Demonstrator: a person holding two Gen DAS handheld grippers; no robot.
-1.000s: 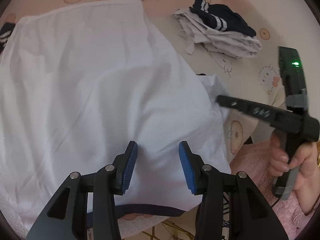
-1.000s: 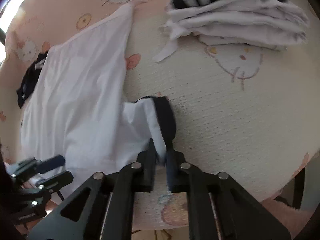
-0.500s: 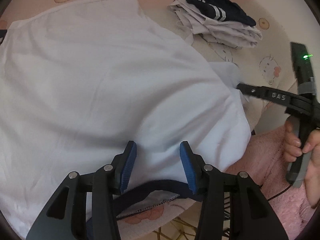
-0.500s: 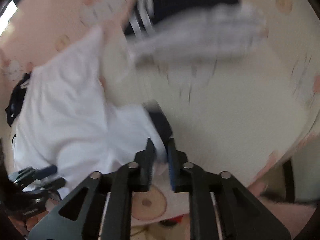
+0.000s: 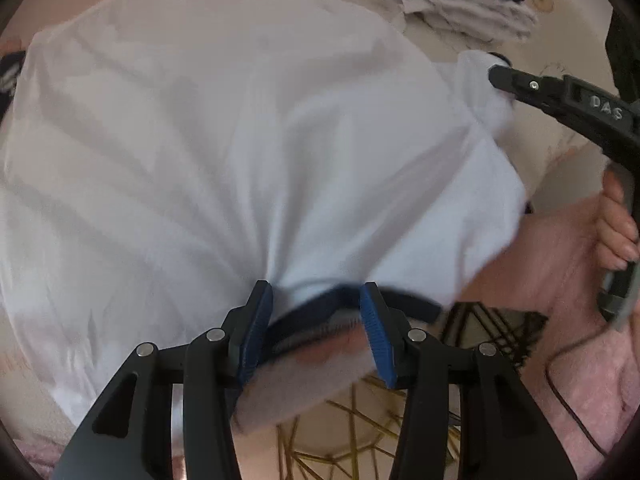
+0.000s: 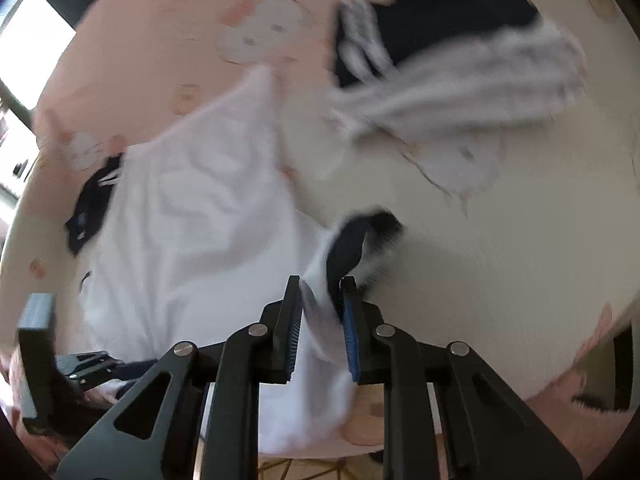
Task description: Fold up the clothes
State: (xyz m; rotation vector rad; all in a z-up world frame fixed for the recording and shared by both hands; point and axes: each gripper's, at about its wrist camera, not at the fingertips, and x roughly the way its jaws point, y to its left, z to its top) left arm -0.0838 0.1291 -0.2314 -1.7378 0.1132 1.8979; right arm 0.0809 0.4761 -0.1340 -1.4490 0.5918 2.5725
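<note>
A white T-shirt (image 5: 240,140) lies spread over the round table, and its navy collar (image 5: 320,300) hangs at the near edge. My left gripper (image 5: 318,312) is open and points steeply down. The collar and the table's rim lie between its blue pads, and creases in the cloth run toward its left fingertip (image 5: 262,292). My right gripper (image 6: 320,300) holds the shirt's sleeve (image 6: 316,308) with the navy cuff (image 6: 352,240) raised off the table; its jaws are closing on the cloth. In the left wrist view the right gripper (image 5: 496,76) lifts the sleeve (image 5: 476,80) at the right.
A stack of folded clothes (image 6: 460,72) with a navy striped piece on top sits at the far side. Another dark garment (image 6: 88,208) lies past the shirt's left edge. The cartoon-print tablecloth (image 6: 500,260) is bare to the right. A hand (image 5: 616,232) grips the right gripper's handle.
The left gripper has slid back over the shirt to the collar at the near edge. The right gripper has risen, lifting the sleeve, and its fingers now stand slightly wider around the cloth.
</note>
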